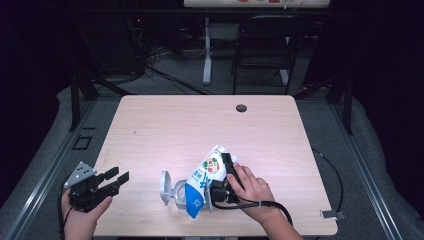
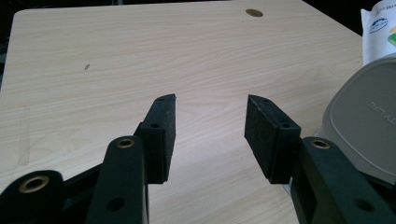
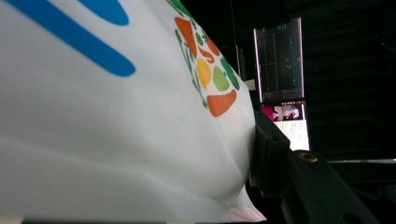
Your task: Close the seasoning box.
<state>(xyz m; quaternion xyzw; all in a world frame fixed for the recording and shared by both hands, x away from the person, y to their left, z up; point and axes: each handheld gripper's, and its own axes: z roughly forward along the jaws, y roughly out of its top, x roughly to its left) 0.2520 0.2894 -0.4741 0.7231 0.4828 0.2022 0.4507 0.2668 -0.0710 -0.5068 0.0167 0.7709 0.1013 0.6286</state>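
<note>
While the wooden table (image 1: 165, 125) lies mostly bare, a white and blue printed bag (image 1: 204, 179) leans near its front edge, its lower part hidden behind a grey lidded container (image 1: 170, 189). The right gripper (image 1: 223, 180) clamps the bag, one jaw out of sight behind it. The left gripper (image 2: 210, 130) hovers at the table's front left corner, jaws wide around nothing.

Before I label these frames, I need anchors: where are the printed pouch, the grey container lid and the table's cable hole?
printed pouch (image 1: 206, 175): high view, on its white and blue front.
grey container lid (image 2: 362, 121): left gripper view, on its flat top.
cable hole (image 1: 241, 108): high view, on its dark middle.
</note>
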